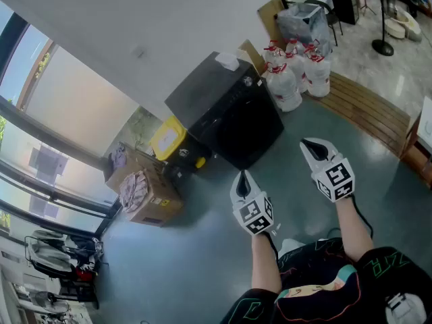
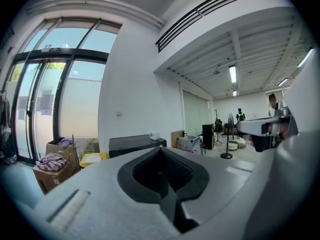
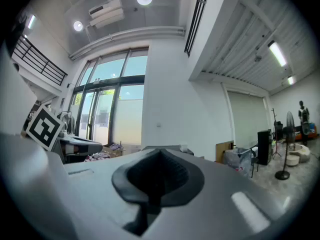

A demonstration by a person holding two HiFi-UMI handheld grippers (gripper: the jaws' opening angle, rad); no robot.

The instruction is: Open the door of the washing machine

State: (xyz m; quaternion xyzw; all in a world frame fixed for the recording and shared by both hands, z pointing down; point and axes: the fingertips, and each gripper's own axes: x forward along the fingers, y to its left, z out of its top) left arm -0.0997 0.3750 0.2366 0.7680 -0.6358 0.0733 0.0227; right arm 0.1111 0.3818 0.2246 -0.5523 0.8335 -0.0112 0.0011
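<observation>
Both grippers are out in front of me, not at the machine yet. Left gripper [image 1: 244,179] is pressed together with nothing between its jaws. Right gripper [image 1: 314,148] is the same, closed and empty, level beside it. My guess is they're closed just for the walk-up.

The washing machine [image 1: 229,117] stands far ahead against the white wall [image 1: 135,19], well apart from both grippers. It's a black boxy cabinet with a matte top, a glossier dark front and a small white box [image 1: 227,61] on top. The door looks closed; I can't make out a handle from here.

To its left are a yellow-lidded bin [image 1: 169,138] and open cardboard boxes [image 1: 145,191] of crumpled fabric. To its right are clear plastic jugs [image 1: 290,73] with red caps and a slatted wooden platform [image 1: 368,110]. The floor [image 1: 202,248] is smooth grey-green.

Next I likely need to step closer and spread the jaws.
</observation>
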